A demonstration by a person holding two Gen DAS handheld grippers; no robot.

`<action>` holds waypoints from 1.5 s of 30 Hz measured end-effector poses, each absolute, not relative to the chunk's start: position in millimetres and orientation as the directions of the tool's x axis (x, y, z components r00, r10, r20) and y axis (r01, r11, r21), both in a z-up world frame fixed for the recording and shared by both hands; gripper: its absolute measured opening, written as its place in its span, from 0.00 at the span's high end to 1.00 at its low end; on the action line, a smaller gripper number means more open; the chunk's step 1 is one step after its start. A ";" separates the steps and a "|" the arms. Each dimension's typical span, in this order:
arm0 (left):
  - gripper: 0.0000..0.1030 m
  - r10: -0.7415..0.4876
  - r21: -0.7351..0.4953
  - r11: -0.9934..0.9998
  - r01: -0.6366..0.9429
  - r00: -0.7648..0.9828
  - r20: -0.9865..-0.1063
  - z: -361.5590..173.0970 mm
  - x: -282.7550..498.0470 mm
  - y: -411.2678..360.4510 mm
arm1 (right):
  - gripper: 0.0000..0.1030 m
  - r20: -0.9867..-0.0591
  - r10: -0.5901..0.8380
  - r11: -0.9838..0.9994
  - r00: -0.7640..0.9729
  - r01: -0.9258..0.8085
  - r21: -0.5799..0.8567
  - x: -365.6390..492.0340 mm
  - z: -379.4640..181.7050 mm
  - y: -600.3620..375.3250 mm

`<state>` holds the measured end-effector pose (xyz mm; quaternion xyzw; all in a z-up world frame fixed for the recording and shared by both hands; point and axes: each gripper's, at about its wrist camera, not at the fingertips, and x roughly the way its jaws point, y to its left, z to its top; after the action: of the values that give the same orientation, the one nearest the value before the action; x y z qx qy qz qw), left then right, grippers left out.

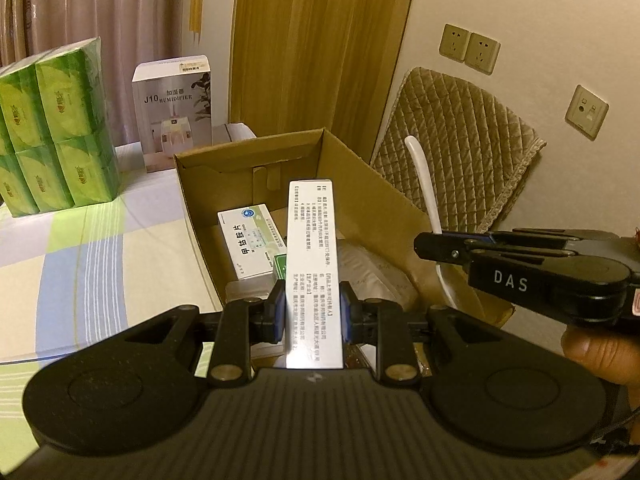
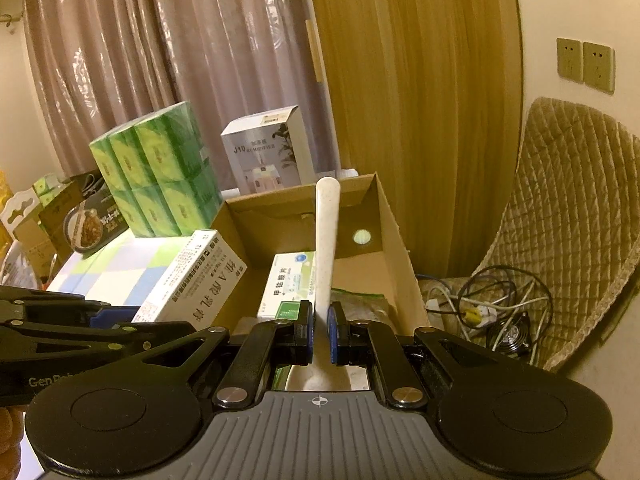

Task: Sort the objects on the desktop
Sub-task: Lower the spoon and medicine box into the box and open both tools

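My left gripper (image 1: 313, 312) is shut on a long white medicine box (image 1: 314, 256) and holds it above the open cardboard box (image 1: 360, 184). The same box shows in the right wrist view (image 2: 196, 276), left of the cardboard box (image 2: 396, 248). My right gripper (image 2: 320, 332) is shut on a white spoon (image 2: 326, 240), handle pointing up over the carton; it shows in the left wrist view (image 1: 424, 184) at the carton's right side. A white and green medicine box (image 1: 250, 240) lies inside the carton, also in the right wrist view (image 2: 286, 284).
A stack of green tissue packs (image 1: 52, 128) and a humidifier box (image 1: 176, 108) stand on the checked tablecloth (image 1: 100, 248) behind the carton. A quilted cushion (image 2: 568, 216) leans on the wall at right, with tangled cables (image 2: 492, 308) beneath. More boxes (image 2: 80, 216) sit far left.
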<state>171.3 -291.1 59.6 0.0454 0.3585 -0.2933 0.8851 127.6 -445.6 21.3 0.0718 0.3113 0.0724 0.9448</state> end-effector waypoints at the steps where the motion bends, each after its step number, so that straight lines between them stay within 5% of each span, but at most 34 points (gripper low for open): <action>1: 0.79 -0.486 -0.130 0.824 0.551 0.570 -0.663 58.9 172.1 -291.3 | 0.96 -0.577 0.181 0.979 0.796 -0.092 0.181 127.9 21.2 -445.7; 45: 0.73 -0.462 -0.125 0.849 0.513 0.606 -0.647 51.9 186.4 -285.4 | 0.96 -0.586 0.191 0.978 0.787 -0.104 0.180 143.7 15.1 -446.5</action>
<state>186.4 -285.4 51.9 0.0366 0.3501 -0.2724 0.8955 143.7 -446.5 15.1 0.0692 0.3165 0.0782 0.9428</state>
